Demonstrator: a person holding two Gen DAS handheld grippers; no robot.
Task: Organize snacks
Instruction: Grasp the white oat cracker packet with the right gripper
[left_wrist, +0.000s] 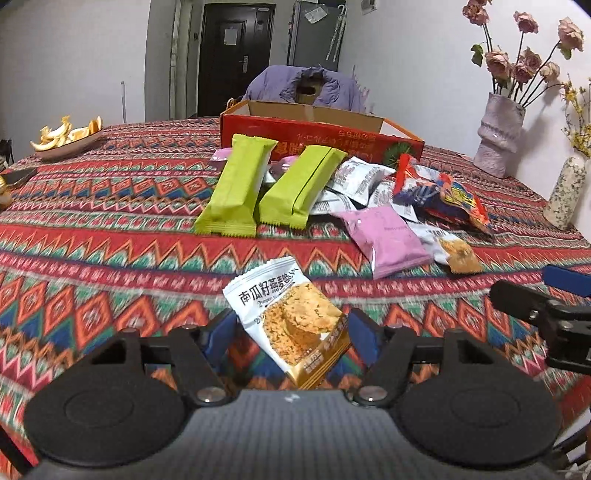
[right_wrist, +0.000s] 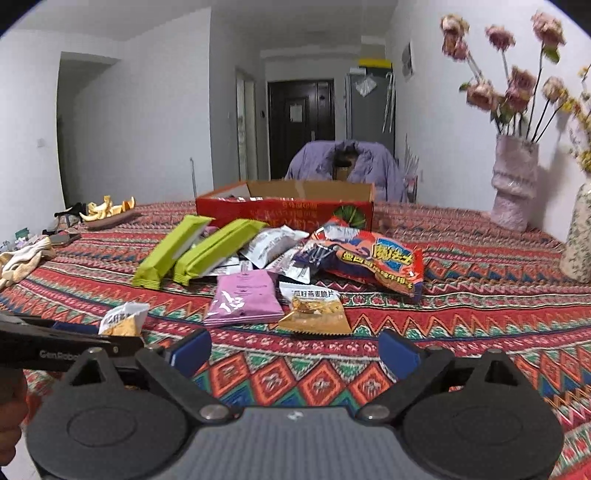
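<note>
Left wrist view: the left gripper (left_wrist: 291, 328) has its jaws around a white oat-crisp packet (left_wrist: 286, 315), pads apparently touching its edges; a firm pinch can't be confirmed. Farther off, two green bars (left_wrist: 236, 184) and a red box (left_wrist: 317, 138).

Right wrist view: the right gripper (right_wrist: 295, 350) hangs spread and empty over the tablecloth (right_wrist: 461, 332), a pink packet (right_wrist: 245, 297) just beyond.

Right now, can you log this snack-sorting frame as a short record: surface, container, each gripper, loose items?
surface: patterned tablecloth
container: open red box, at the far side of the snack pile
left gripper: jaws around a white oat-crisp packet; contact unclear
right gripper: open, nothing between the jaws
loose items: two green bars, pink packet, large red bag, silver packets
side items: dish of peels, vases with flowers
</note>
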